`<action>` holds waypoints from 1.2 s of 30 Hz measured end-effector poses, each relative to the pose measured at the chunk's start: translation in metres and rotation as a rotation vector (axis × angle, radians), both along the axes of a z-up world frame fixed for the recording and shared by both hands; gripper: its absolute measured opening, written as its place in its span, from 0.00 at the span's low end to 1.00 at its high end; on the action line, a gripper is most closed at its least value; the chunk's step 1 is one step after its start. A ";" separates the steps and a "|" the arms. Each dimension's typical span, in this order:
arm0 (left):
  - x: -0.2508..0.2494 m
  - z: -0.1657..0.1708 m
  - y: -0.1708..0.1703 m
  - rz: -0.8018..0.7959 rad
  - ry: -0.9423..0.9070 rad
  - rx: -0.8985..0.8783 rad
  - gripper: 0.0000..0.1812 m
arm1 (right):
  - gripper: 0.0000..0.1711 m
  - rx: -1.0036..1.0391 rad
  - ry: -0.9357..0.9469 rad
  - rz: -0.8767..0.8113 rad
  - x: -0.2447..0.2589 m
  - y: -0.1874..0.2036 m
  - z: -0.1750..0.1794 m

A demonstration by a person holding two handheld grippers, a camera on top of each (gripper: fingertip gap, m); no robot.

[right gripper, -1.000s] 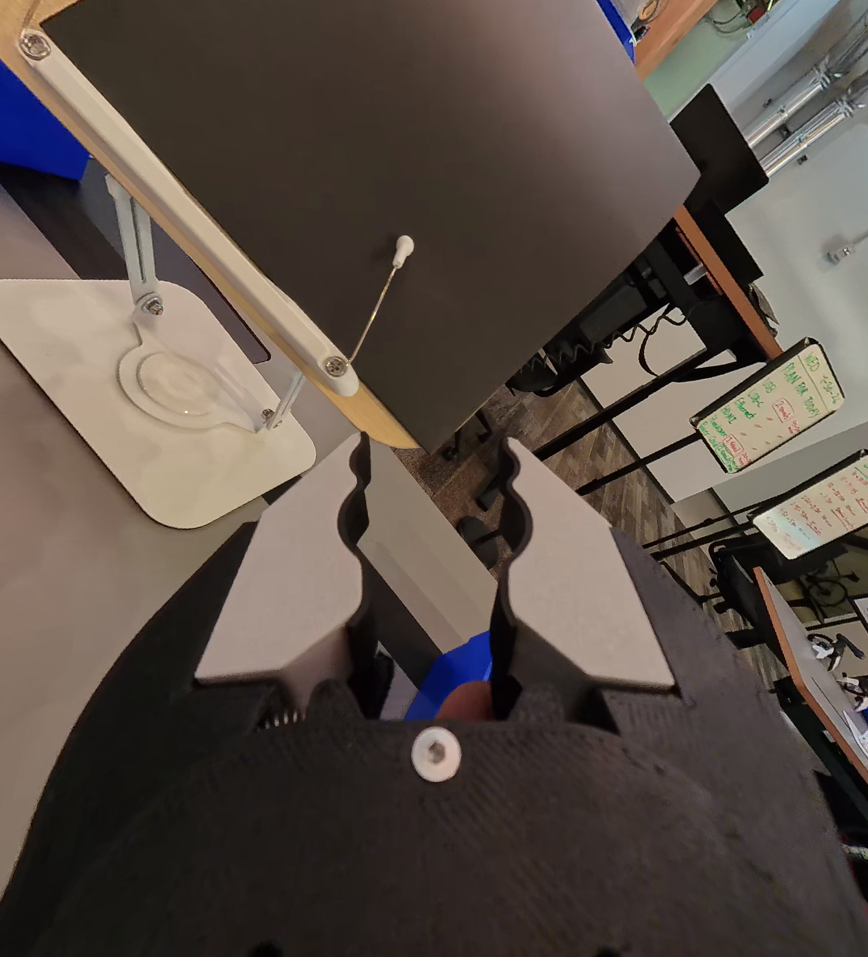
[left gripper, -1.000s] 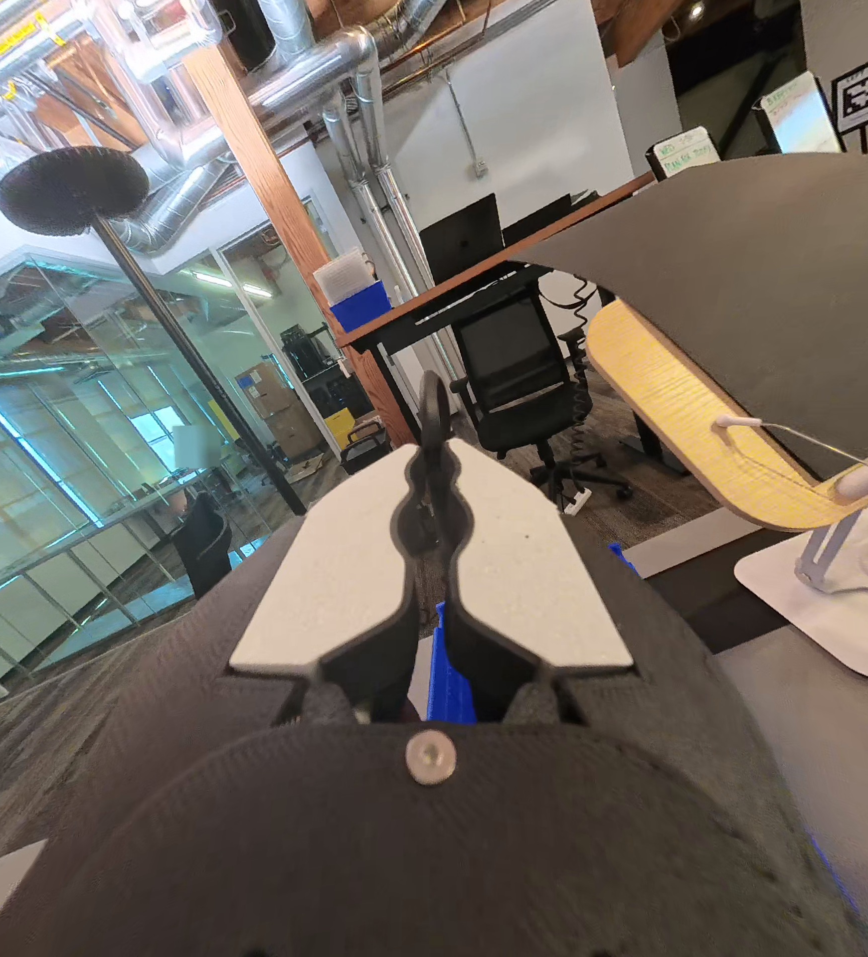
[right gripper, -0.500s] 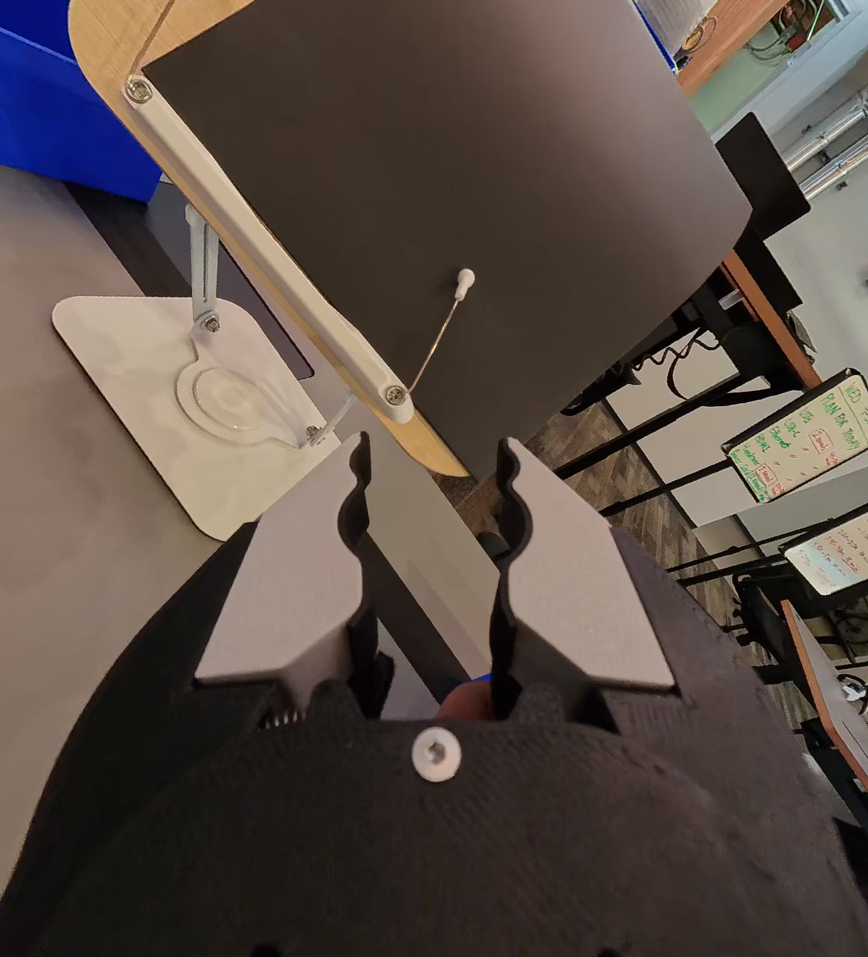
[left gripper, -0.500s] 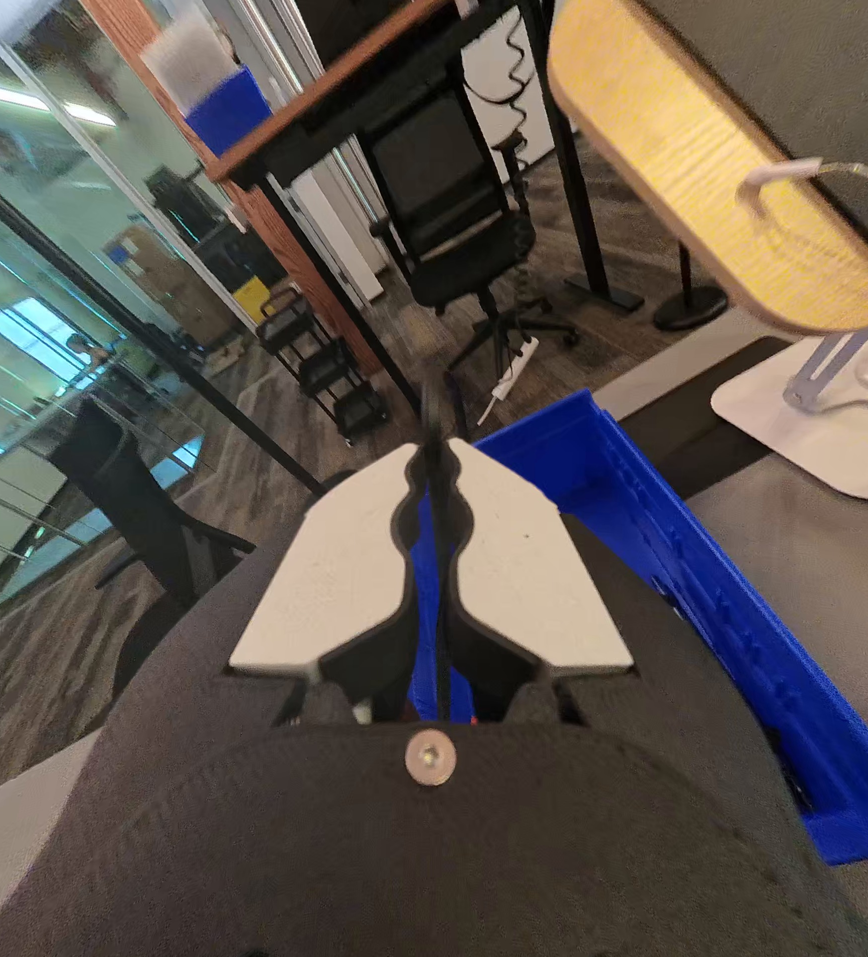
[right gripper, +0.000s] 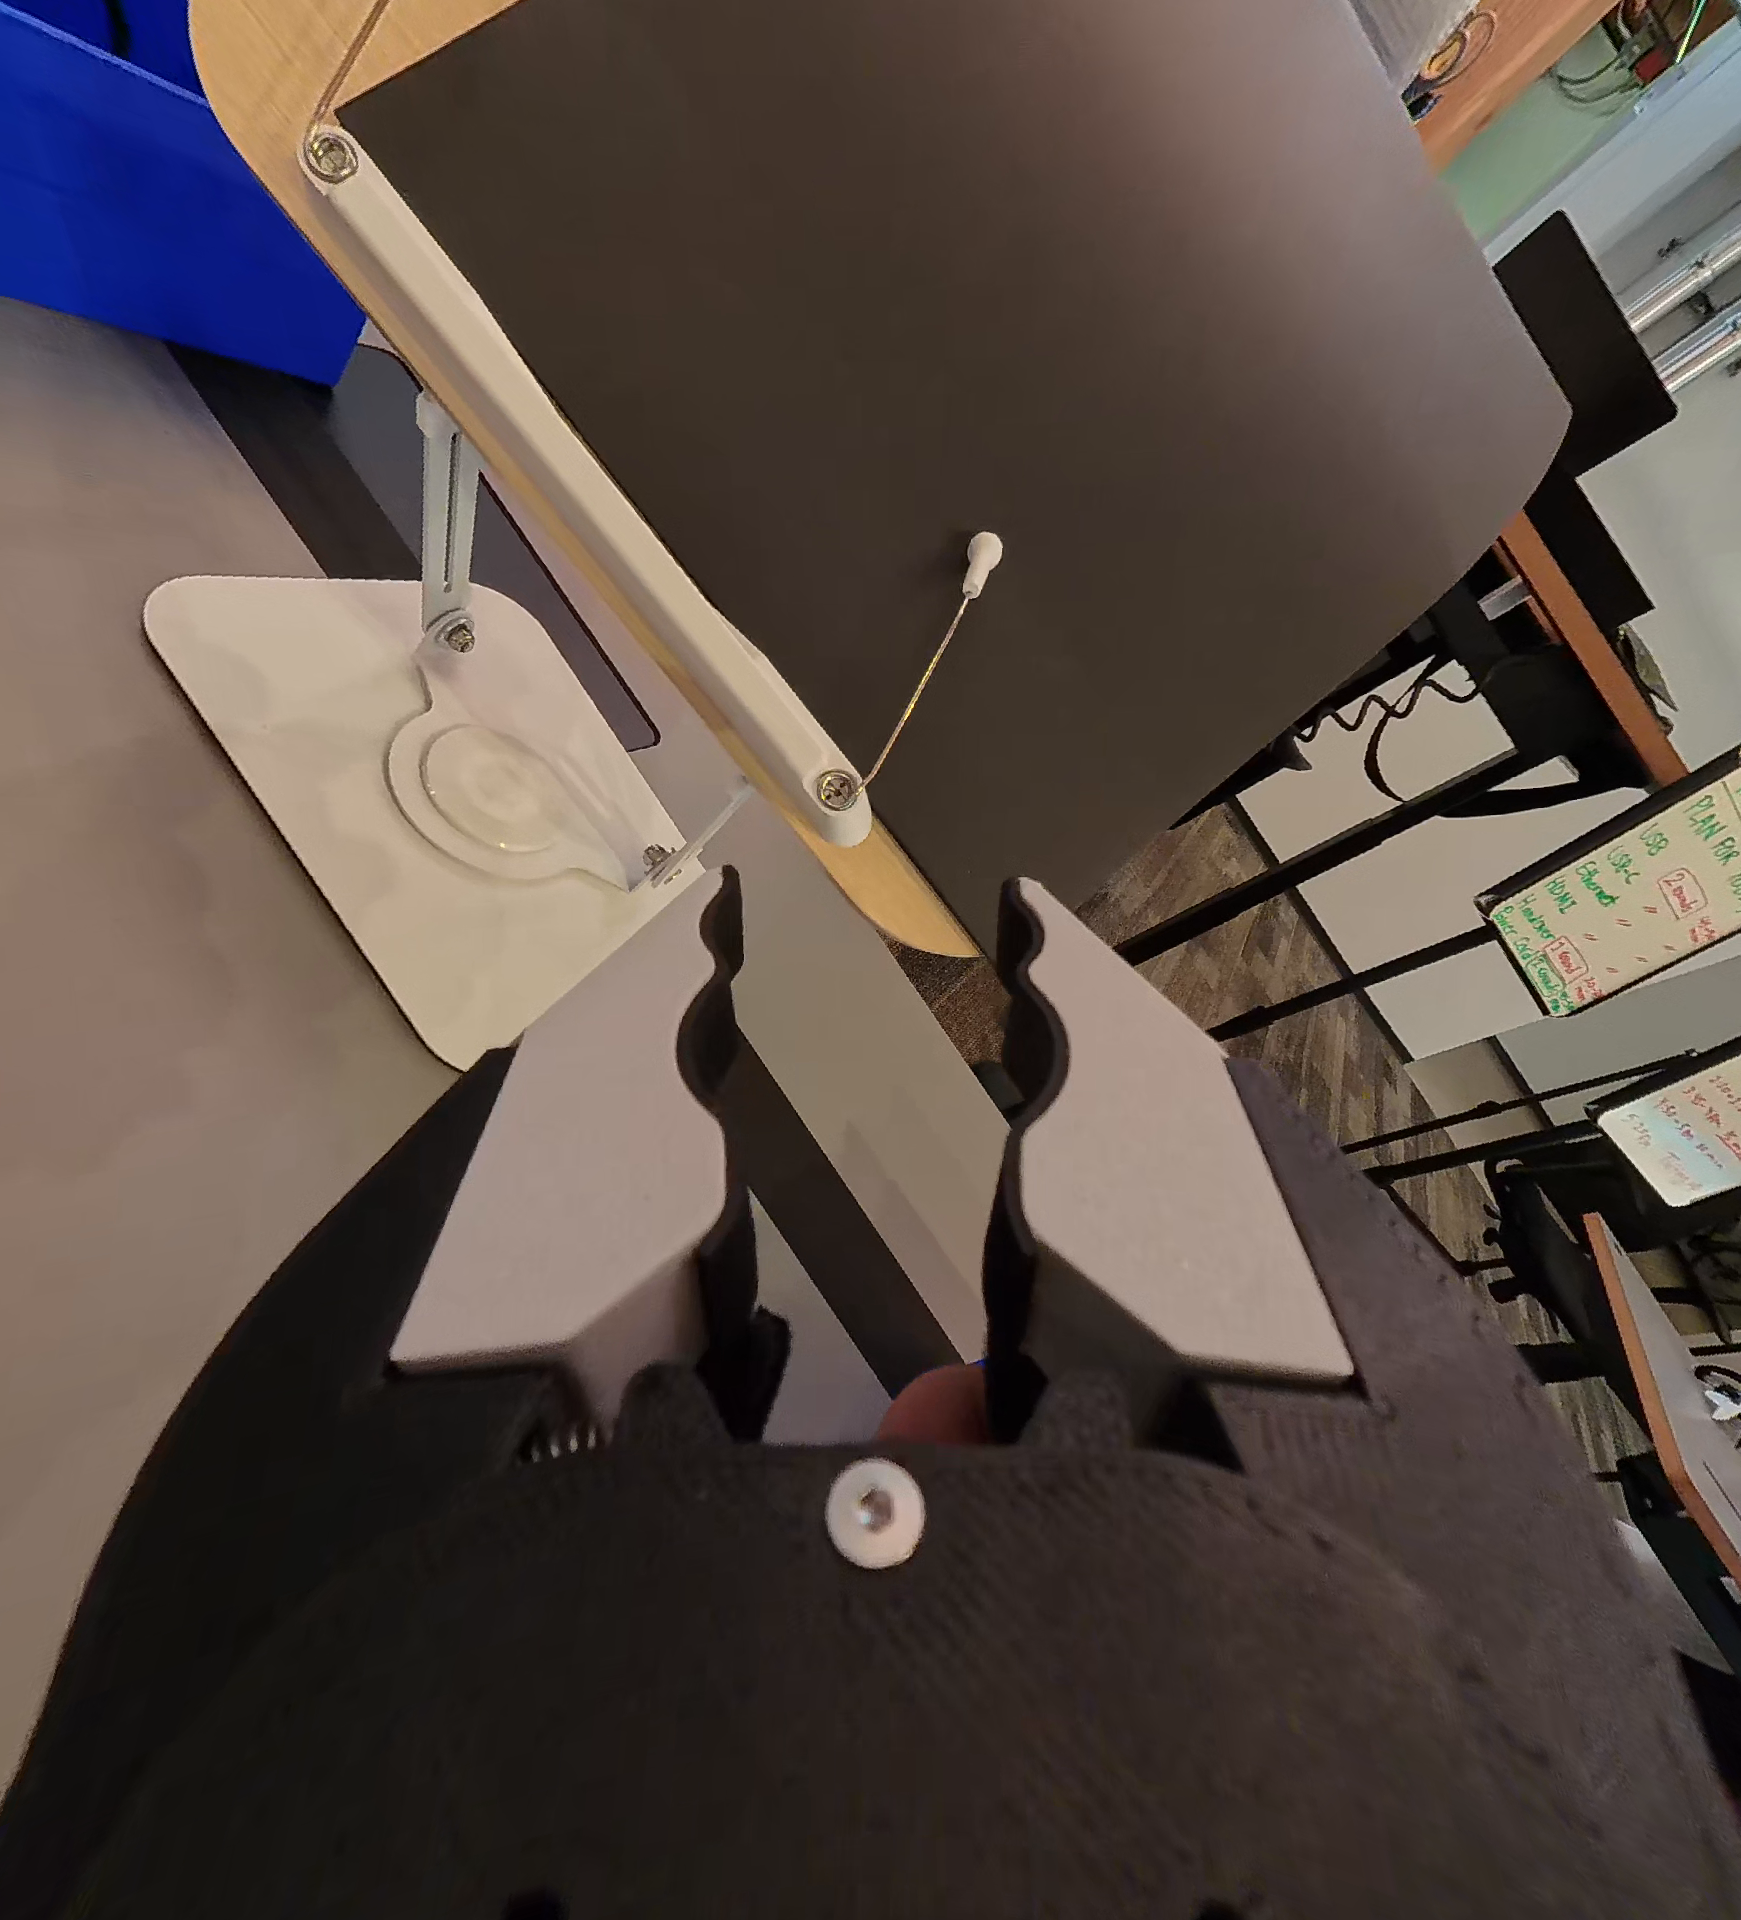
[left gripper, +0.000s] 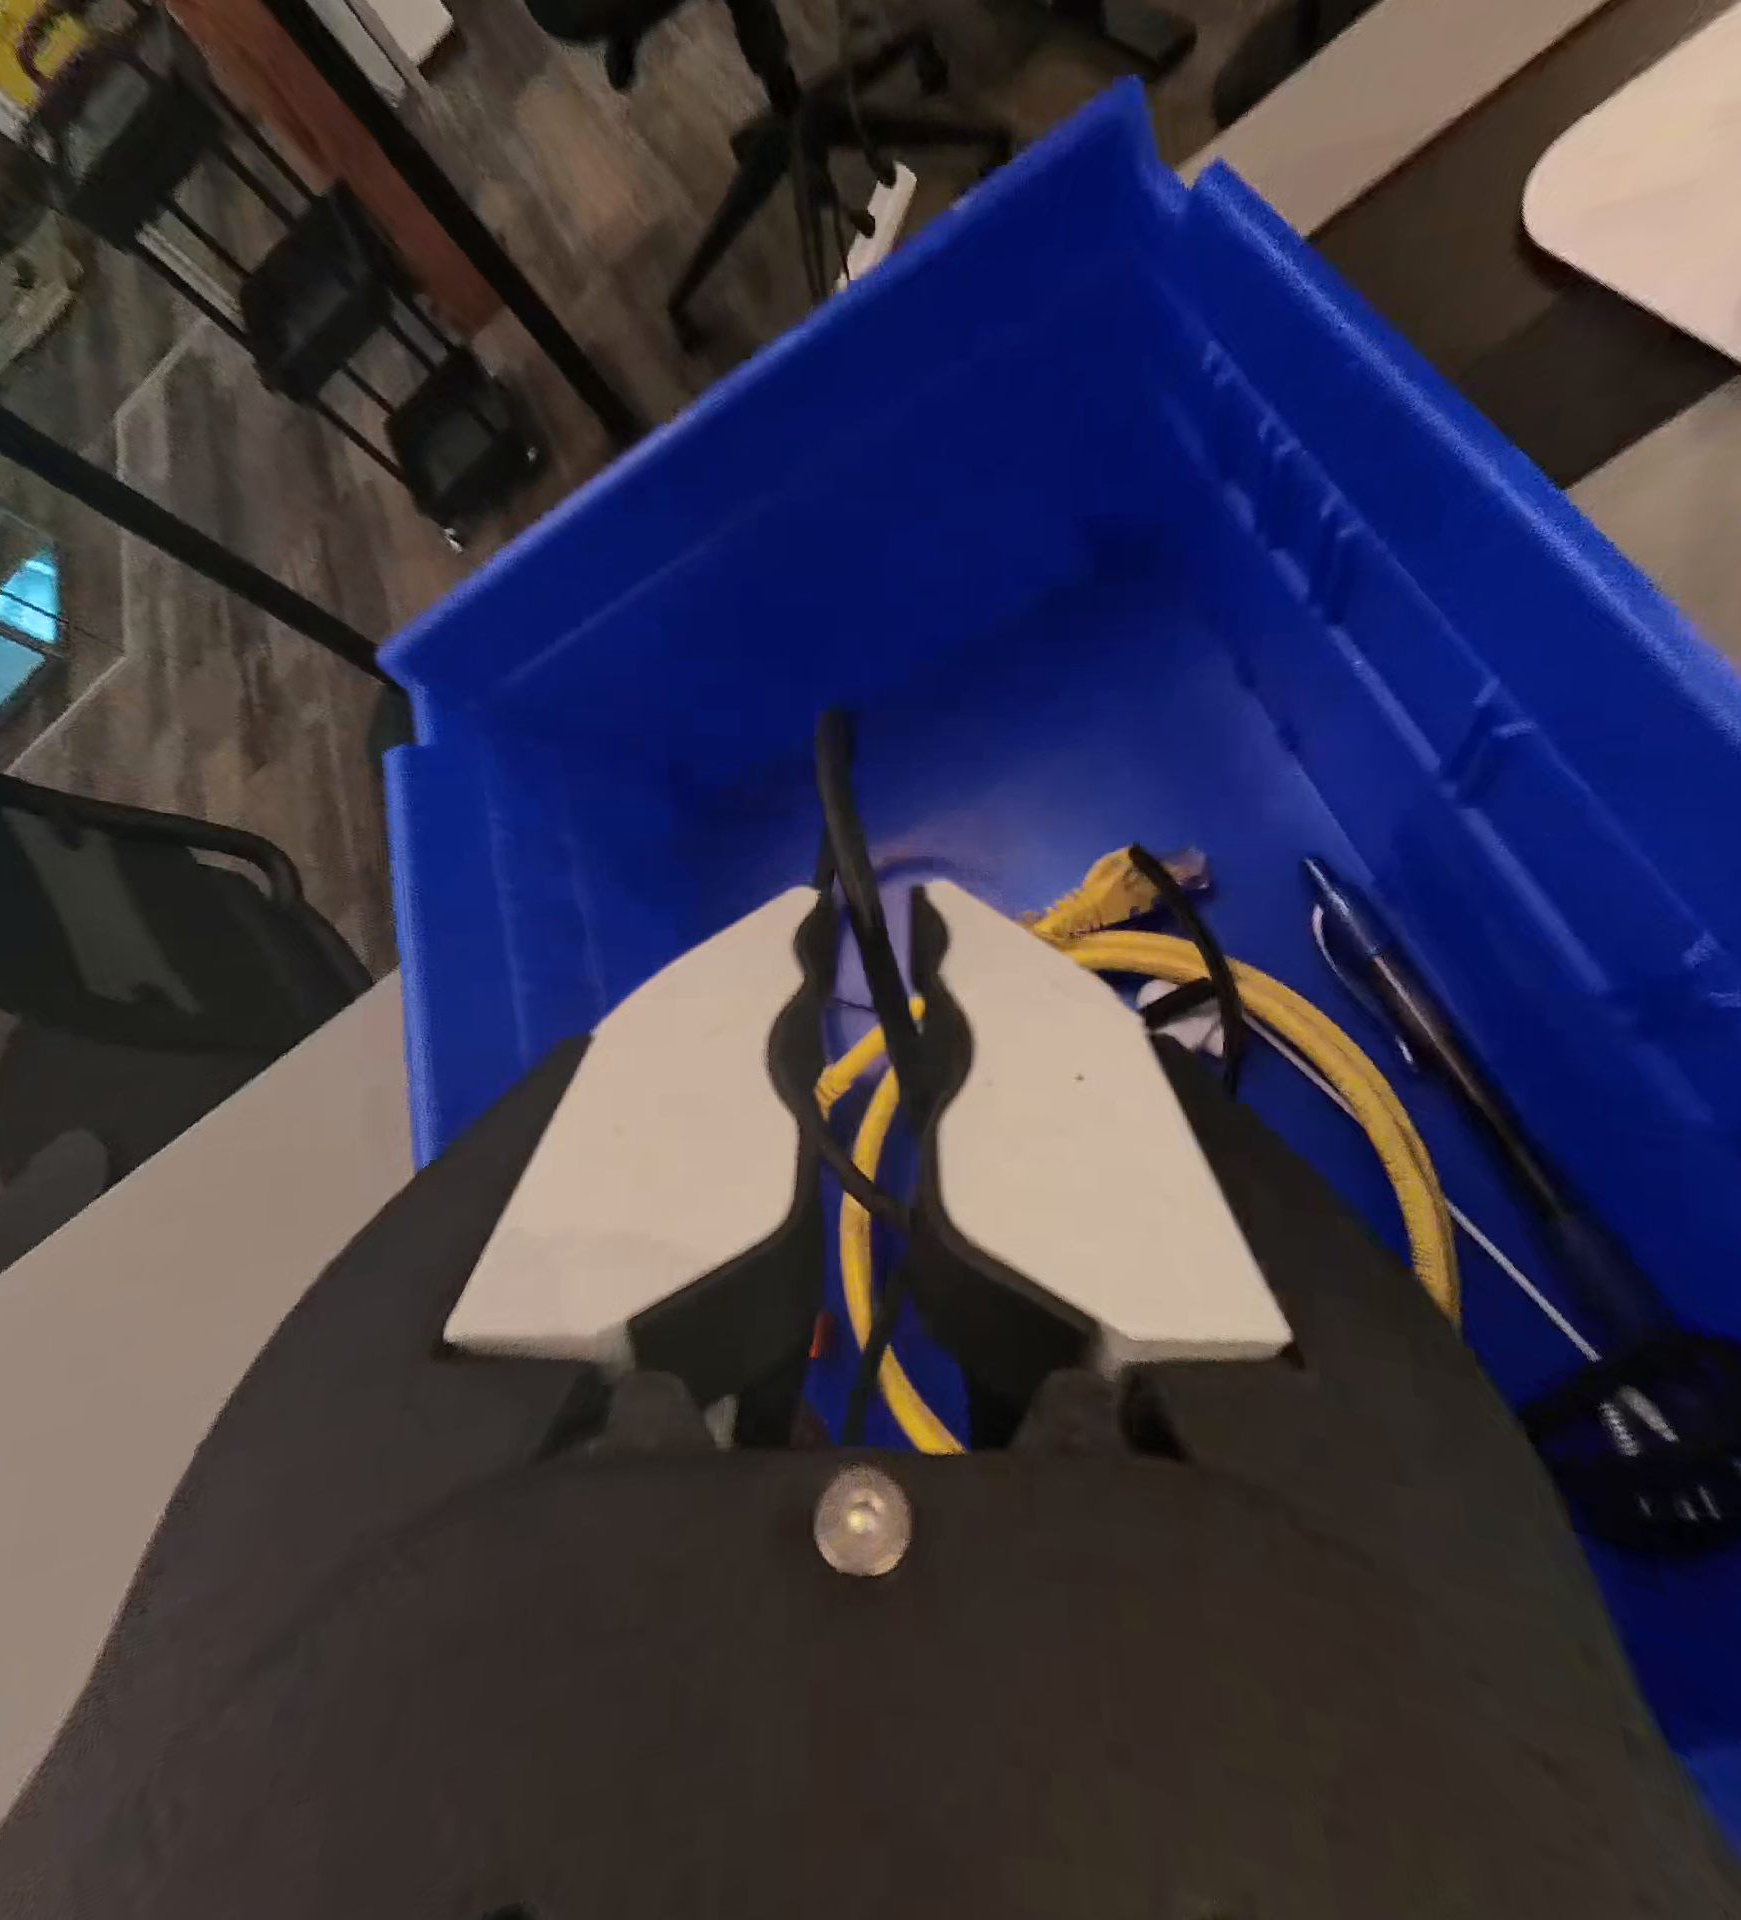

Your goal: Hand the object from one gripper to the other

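A thin black cable point(left gripper: 850, 831), loosely between the fingers of the left gripper point(left gripper: 864, 902), poking out past the tips and trailing back through the gap toward the gripper body. Fingers of the left gripper slightly apart, a narrow gap showing on either side of the cable; cannot tell whether any pinch remains on it. Gripper and cable poised over the open top of a blue bin point(left gripper: 949, 436), tips pointing down into it. Inside the bin, a coiled yellow cable point(left gripper: 1365, 1049) under and to the right of the fingers, bound with a black tie point(left gripper: 1209, 977); farther right, a dark slender tool with a metal shaft point(left gripper: 1448, 1081) lying along the bin's right wall, its bulkier black end nearest the camera. Bin resting on the grey counter point(left gripper: 118, 1351), near its edge, with floor and a black chair point(left gripper: 97, 914) beyond. Left wrist view somewhat blurred. Right gripper point(right gripper: 866, 904) well clear of the bin, fingers wide apart and holding nothing, aimed over the counter toward a white stand point(right gripper: 326, 748) carrying a tilted dark board point(right gripper: 949, 312); a corner of the blue bin at upper left.
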State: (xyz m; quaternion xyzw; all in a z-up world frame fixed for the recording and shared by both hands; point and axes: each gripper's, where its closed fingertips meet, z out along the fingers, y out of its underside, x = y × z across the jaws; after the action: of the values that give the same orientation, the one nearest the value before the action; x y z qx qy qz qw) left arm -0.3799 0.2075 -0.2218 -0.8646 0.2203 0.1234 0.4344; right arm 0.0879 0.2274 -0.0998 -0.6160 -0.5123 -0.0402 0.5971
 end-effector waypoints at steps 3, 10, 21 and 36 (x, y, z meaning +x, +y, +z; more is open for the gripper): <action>0.000 -0.001 0.001 -0.005 -0.004 -0.004 0.20 | 0.28 -0.005 -0.001 0.000 0.000 0.000 -0.002; 0.001 0.057 -0.007 -0.031 0.007 0.175 0.23 | 0.27 -0.010 -0.002 0.011 -0.005 -0.003 -0.004; 0.048 0.052 -0.045 -0.276 0.069 -0.020 0.08 | 0.28 -0.024 -0.004 0.032 -0.017 -0.011 -0.008; 0.060 -0.046 -0.092 -0.458 0.004 -0.522 0.09 | 0.28 -0.077 -0.002 0.044 -0.032 -0.018 -0.024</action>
State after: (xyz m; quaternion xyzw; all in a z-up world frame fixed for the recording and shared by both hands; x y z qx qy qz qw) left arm -0.3195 0.1151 -0.2677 -0.8746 0.4333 -0.0361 0.2147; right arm 0.0562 0.2096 -0.1239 -0.6270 -0.5276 -0.0079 0.5731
